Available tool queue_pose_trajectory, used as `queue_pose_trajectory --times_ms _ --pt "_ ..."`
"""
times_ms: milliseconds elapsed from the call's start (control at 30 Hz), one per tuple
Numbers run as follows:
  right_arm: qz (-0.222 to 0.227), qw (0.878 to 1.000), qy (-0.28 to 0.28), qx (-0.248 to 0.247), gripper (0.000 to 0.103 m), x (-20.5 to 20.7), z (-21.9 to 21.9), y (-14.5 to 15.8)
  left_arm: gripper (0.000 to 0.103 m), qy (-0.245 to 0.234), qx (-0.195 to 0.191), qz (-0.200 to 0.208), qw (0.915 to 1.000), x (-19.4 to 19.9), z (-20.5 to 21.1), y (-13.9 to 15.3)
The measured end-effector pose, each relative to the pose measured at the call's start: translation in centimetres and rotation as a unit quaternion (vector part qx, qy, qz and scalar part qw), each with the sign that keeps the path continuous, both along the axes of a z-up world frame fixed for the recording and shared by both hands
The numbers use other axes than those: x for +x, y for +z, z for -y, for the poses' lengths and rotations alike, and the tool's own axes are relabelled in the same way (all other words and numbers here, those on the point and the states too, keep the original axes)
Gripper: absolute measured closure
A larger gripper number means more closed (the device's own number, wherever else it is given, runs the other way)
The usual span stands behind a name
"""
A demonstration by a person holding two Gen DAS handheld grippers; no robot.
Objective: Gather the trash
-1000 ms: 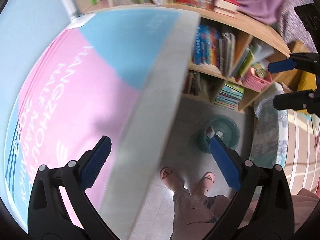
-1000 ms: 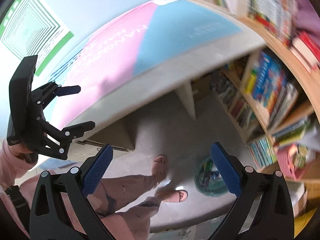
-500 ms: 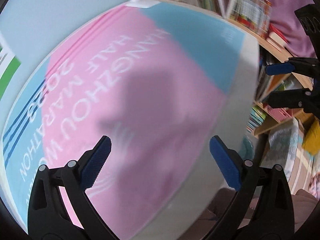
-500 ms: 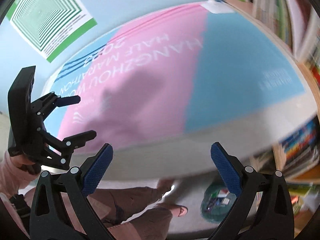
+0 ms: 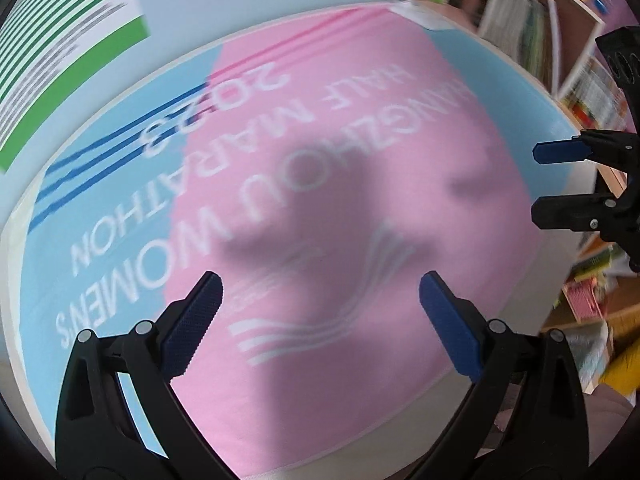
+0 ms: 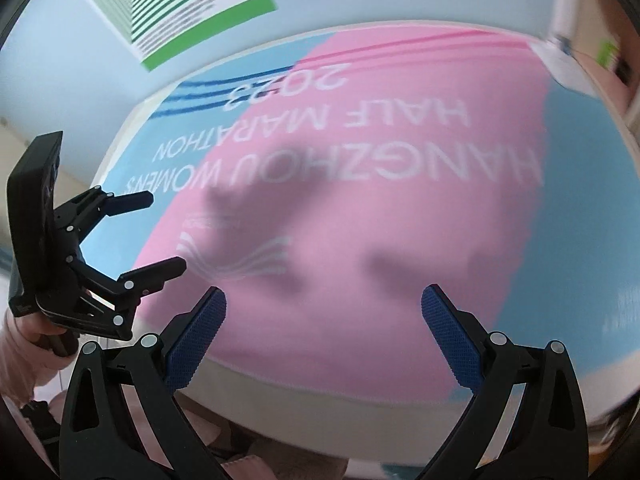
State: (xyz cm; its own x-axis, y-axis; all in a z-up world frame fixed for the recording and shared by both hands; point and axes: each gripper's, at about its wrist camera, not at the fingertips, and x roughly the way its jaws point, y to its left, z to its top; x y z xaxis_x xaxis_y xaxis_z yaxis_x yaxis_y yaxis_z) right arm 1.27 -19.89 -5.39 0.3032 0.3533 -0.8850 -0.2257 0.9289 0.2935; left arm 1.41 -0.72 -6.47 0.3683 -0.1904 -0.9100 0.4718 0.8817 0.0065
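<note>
A table under a pink and light-blue cloth [image 5: 360, 128] printed with white marathon lettering fills both views; the cloth [image 6: 400, 240] carries only the grippers' shadows, and no trash shows on it. My left gripper [image 5: 320, 300] hovers open over the near pink part with nothing between its blue pads. My right gripper [image 6: 322, 304] is likewise open with nothing held, above the table's near edge. In the left wrist view the right gripper [image 5: 536, 182] sits at the right edge, jaws apart. The right wrist view has the left gripper [image 6: 164, 232] at the left, also spread.
A bookshelf [image 5: 560, 64] packed with books stands beyond the table's right side. A green-striped poster [image 6: 180, 0] hangs on the pale blue wall behind. A small white object [image 6: 560, 64] lies at the far right corner. A pink-sleeved hand [image 6: 24, 340] grips the left tool.
Both cameras have swung up and left from the floor, the teal bin and the person's feet onto the tabletop. The bin has left view. Both grippers have stayed open.
</note>
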Motion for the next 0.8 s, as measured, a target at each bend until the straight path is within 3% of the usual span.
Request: queue_pose_trajectory --times_ms 433,800 --pt "0.014 0.994 0.112 -0.007 0.006 5.6 -3.7 0.8 0.007 0.141 -0.01 0.005 0.9899 0.6 -4.1 0.5" --pt "0.031 0.993 0.115 -0.023 0.006 7.2 -5.1 1.0 0.007 0.19 -0.013 0.02 0.9816 1.2 -5.4 1.3"
